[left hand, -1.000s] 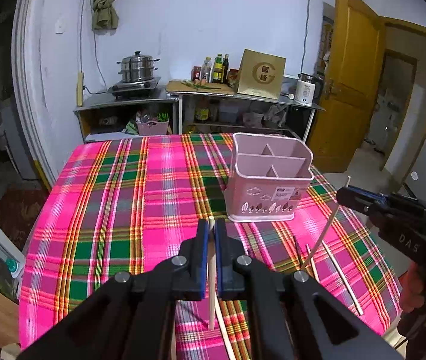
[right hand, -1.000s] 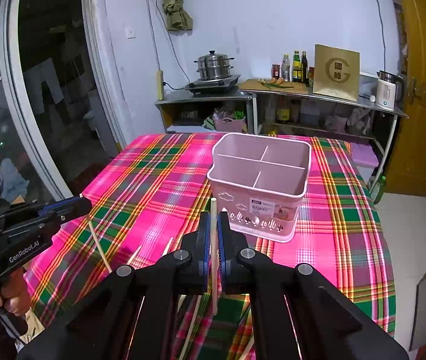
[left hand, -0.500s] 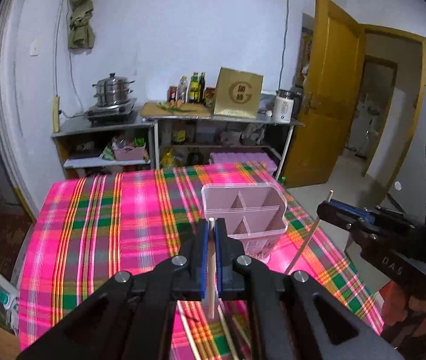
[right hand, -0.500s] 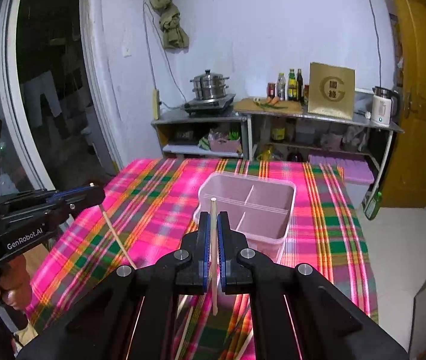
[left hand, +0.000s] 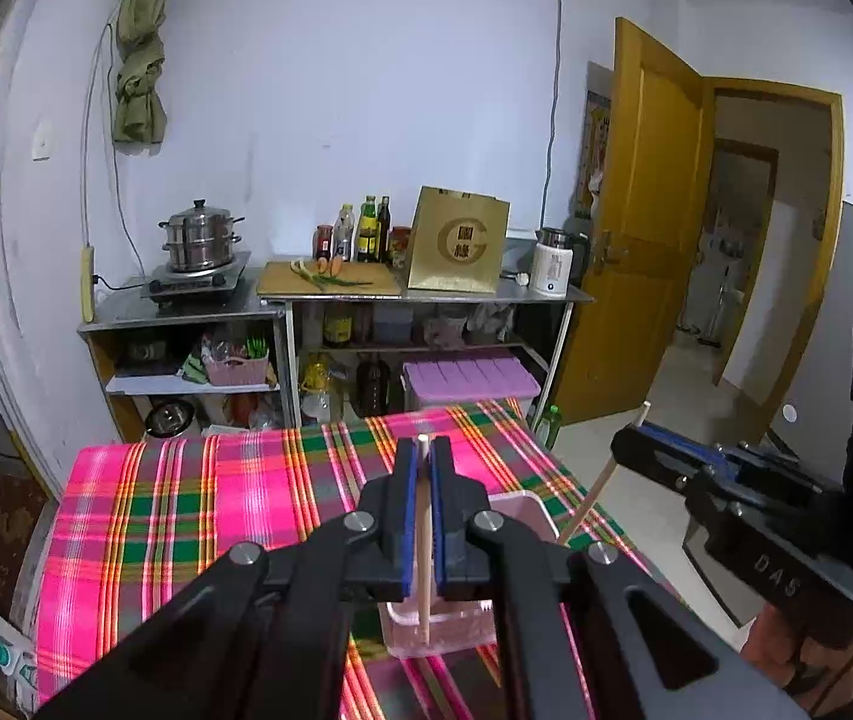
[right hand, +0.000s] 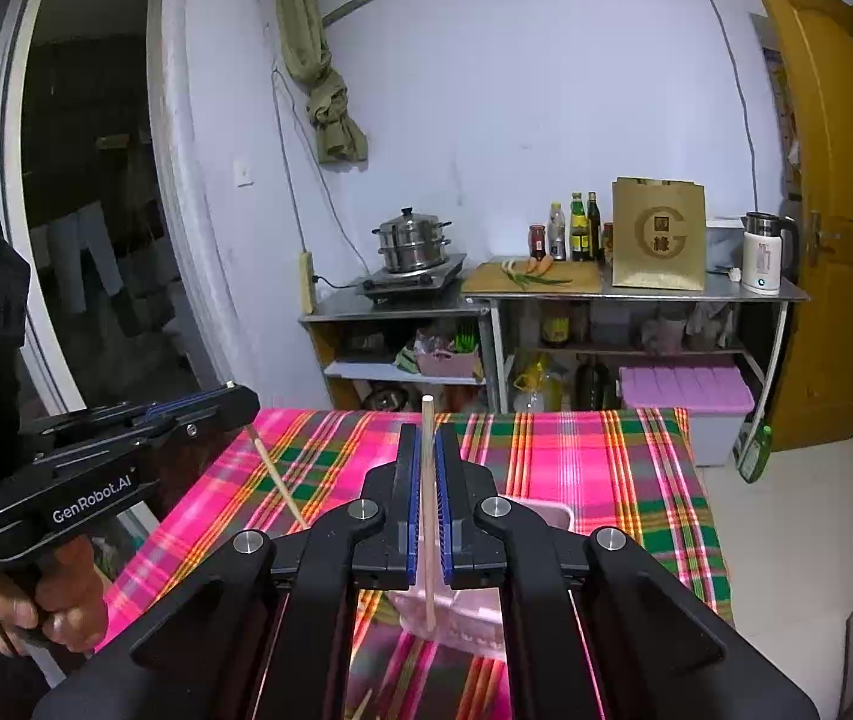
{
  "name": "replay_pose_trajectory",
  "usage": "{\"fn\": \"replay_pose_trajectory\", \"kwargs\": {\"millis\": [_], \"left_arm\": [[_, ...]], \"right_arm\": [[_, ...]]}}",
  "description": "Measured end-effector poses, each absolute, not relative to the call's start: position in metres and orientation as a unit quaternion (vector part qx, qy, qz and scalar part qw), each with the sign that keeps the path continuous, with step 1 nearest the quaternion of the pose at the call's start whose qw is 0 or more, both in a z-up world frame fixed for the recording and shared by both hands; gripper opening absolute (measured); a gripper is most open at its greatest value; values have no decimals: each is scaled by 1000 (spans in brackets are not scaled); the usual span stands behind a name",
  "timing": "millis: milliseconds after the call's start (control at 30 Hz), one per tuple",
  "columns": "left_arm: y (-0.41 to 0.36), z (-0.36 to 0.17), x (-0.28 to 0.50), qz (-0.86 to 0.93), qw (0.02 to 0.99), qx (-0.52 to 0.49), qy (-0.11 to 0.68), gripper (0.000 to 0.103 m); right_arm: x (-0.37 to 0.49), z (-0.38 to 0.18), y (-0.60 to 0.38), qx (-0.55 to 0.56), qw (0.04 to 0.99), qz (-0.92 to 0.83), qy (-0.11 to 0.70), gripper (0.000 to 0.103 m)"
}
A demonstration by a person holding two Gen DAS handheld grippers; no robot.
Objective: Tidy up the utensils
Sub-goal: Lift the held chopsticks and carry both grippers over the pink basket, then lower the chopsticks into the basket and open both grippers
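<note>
My left gripper (left hand: pixel 423 462) is shut on a wooden chopstick (left hand: pixel 422 540) held upright above the pink utensil caddy (left hand: pixel 525 510), which my fingers mostly hide. My right gripper (right hand: pixel 425 450) is shut on a second chopstick (right hand: pixel 427 510), also upright over the caddy (right hand: pixel 540 516). Each gripper shows in the other's view: the right one (left hand: pixel 630 450) with its chopstick (left hand: pixel 597 483) at the right, the left one (right hand: pixel 246 405) with its chopstick (right hand: pixel 276 477) at the left. More chopsticks (right hand: pixel 363 702) lie on the cloth below.
The table has a pink plaid cloth (left hand: pixel 186 498). Behind it stand metal shelves (left hand: pixel 282 306) with a steamer pot (left hand: pixel 201 237), bottles, a cutting board and a kettle. A yellow door (left hand: pixel 636 228) stands open at the right.
Both grippers have risen and tilted up with their chopsticks. The caddy has dropped low in both views and is now mostly behind the fingers.
</note>
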State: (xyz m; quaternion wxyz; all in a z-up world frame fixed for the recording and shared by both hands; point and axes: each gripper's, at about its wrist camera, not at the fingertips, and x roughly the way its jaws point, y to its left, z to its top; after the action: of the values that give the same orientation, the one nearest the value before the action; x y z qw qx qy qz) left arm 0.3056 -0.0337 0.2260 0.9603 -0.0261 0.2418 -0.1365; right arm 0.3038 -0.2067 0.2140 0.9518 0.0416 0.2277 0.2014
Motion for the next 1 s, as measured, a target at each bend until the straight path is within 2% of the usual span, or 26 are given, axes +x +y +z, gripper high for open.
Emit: {"fn": "replay_pose_trajectory", "kwargs": {"millis": [267,733,1000], "left_arm": [[-39,214,333,-141,961,-26,236,5],[-41,144,367,-137,943,-38,300,5],[-41,129,371,-132,938,-38,318,5]], "right_arm": [[331,204,-201,49,951,203,227,5],[373,125,-196,60,931,197,303,4],[378,112,-198,64,926,192,318,5]]}}
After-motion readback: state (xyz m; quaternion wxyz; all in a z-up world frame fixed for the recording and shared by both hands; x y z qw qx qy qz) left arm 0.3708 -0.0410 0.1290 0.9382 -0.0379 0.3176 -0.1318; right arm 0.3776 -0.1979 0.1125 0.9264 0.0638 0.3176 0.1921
